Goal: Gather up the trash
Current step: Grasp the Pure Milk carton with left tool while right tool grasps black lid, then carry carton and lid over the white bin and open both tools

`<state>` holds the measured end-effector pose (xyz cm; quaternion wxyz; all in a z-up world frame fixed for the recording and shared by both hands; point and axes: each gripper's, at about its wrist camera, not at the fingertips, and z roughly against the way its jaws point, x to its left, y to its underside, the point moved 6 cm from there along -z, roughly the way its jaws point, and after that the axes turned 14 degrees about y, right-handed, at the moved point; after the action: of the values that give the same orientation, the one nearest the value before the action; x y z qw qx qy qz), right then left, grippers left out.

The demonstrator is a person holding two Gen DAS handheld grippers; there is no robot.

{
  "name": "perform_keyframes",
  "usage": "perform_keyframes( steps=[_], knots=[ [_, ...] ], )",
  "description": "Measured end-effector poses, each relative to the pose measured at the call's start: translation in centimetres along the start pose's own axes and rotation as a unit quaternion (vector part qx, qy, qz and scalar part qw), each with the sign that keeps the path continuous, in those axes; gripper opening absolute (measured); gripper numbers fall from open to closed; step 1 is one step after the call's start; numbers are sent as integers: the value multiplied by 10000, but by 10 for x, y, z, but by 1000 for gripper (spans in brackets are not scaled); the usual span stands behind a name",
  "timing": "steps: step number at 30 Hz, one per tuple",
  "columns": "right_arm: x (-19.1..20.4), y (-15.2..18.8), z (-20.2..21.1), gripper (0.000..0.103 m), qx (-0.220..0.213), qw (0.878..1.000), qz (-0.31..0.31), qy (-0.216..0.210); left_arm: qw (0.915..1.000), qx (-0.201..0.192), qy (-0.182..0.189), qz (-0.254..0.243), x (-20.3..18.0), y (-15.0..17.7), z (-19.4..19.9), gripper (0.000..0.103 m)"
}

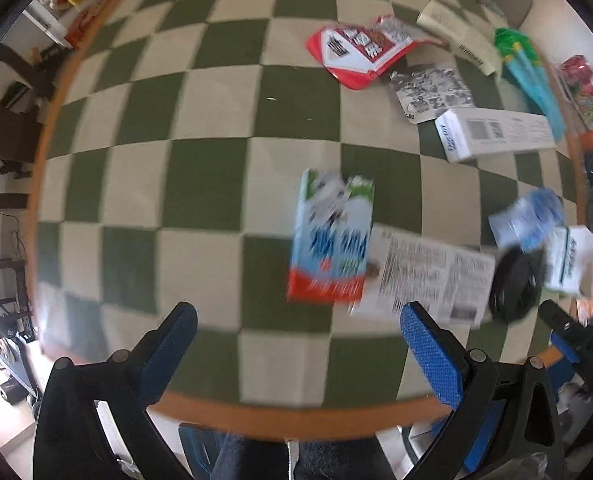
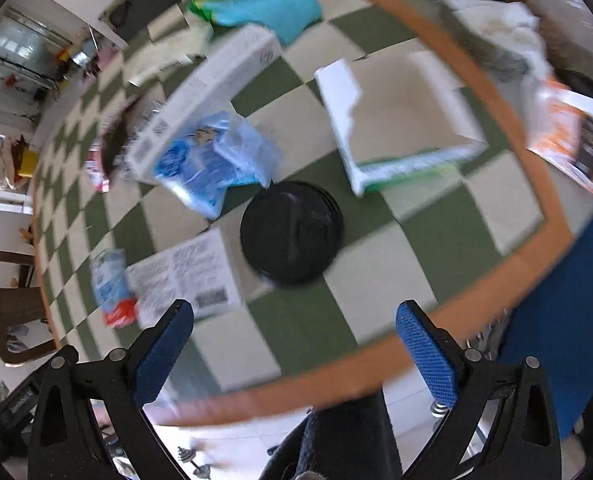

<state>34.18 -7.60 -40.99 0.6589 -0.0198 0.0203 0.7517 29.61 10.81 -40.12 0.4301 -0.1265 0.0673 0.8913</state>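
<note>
Trash lies scattered on a green-and-cream checkered table [image 1: 216,184]. In the left wrist view a blue-and-red carton [image 1: 330,240] lies ahead of my left gripper [image 1: 296,320], which is open and empty. Beside the carton lies a printed sheet [image 1: 428,276], then a black lid [image 1: 514,284]. In the right wrist view the black lid [image 2: 292,232] sits just ahead of my right gripper [image 2: 294,316], open and empty above the table's edge. A blue plastic wrapper [image 2: 208,160], a long white box [image 2: 208,96] and a torn white-green box [image 2: 400,128] lie beyond it.
A red snack bag [image 1: 356,52], a black-and-white packet [image 1: 432,88], a white box [image 1: 496,132] and a turquoise-green bag [image 1: 532,76] sit at the far right. An orange bag [image 2: 572,140] lies past the wooden rim [image 2: 376,364]. A brown chair [image 2: 12,304] stands left of the table.
</note>
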Motion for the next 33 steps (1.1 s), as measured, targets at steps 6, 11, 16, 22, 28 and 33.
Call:
perform_keyframes(
  steps=[6,11,16,22,28,33],
  knots=[
    [22,-25,-46,97,297,9991,135,266,9993,290,-131,178,-1,-24,-38,66],
    [39,-31,-65,85,345,9982,275,414,9993,173,-239,227,7,-25,-37,46],
    [53,-34,-68,84,115,9967,535,597,9982,50,-555,235,18,-18,-31,45],
    [66,-29,-62,83,5,9957,746,551,9975,-178,-627,268,35,-1,-15,45],
    [78,5,-37,84,-128,9958,857,283,9977,-419,-516,117,35,29,13,45],
    [93,39,-9,84,-296,9960,839,-60,9980,-575,-260,1,44,59,31,45]
  ],
)
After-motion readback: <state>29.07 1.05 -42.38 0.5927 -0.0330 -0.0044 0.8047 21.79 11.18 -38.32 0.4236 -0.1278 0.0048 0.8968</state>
